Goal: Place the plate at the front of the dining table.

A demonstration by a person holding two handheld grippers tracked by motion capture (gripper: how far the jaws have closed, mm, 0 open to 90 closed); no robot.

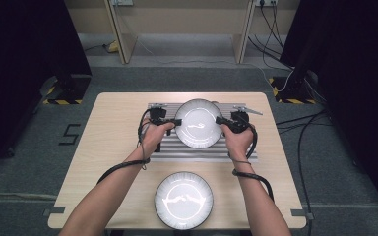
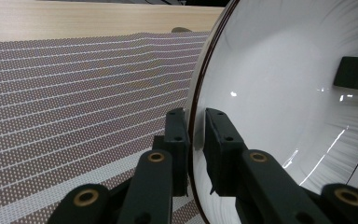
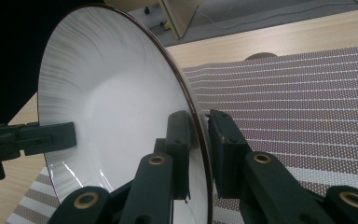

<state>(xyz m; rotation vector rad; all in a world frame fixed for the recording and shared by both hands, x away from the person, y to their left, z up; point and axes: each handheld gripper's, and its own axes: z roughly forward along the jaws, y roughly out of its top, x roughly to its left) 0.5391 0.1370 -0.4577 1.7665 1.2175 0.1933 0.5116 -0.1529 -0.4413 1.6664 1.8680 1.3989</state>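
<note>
High view first: we see a white bowl point(image 1: 199, 123) held over the striped placemat point(image 1: 192, 153) at the far middle of the wooden table point(image 1: 113, 123), caught between our two grippers. The left gripper point(image 1: 176, 122) bites its left rim and the right gripper point(image 1: 218, 121) bites its right rim, so the line between the two grips runs across the table from side to side. The bowl is round, so we can name no long axis of its own; its open face turns up toward the camera, and whether it tilts a little we cannot tell from here.

In the left gripper view the jaws are clamped on the rim, one pad outside and one pad inside the bowl point(image 2: 279, 84), with the mat point(image 2: 74, 107) behind. The right gripper view shows the same: both jaws pressed on the thin rim of the bowl point(image 3: 107, 107), and the left gripper's jaw tip point(image 3: 51, 137) pinching the opposite edge.

The bowl is glossy white inside, with fine grey radial streaks toward the edge and a thin dark brown line along the rim. Lamp glare sits on its floor.

A second bowl point(image 1: 183, 200) of the same make rests on the near edge of the table, between our forearms.
</note>
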